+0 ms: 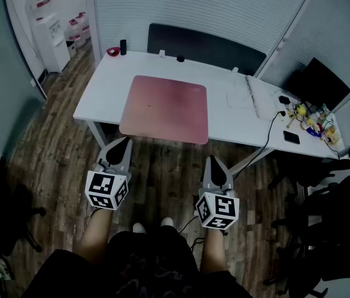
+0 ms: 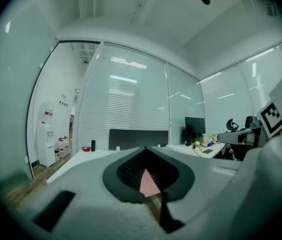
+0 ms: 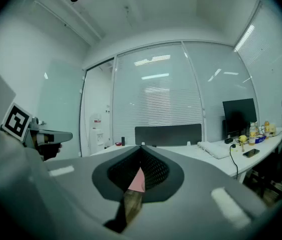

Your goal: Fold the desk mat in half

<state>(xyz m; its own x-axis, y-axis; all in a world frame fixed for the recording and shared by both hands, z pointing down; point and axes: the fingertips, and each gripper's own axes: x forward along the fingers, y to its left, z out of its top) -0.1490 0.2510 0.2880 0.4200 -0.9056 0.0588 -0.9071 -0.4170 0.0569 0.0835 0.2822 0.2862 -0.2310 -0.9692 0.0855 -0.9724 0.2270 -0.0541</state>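
Pink desk mat [image 1: 164,108] flat on white table [image 1: 103,89], its near side at table's front edge, maybe overhanging. Left gripper [image 1: 123,143], right gripper [image 1: 213,161] both pressed together, empty, just short of that edge. Spread claws first, pinch near corners evenly.
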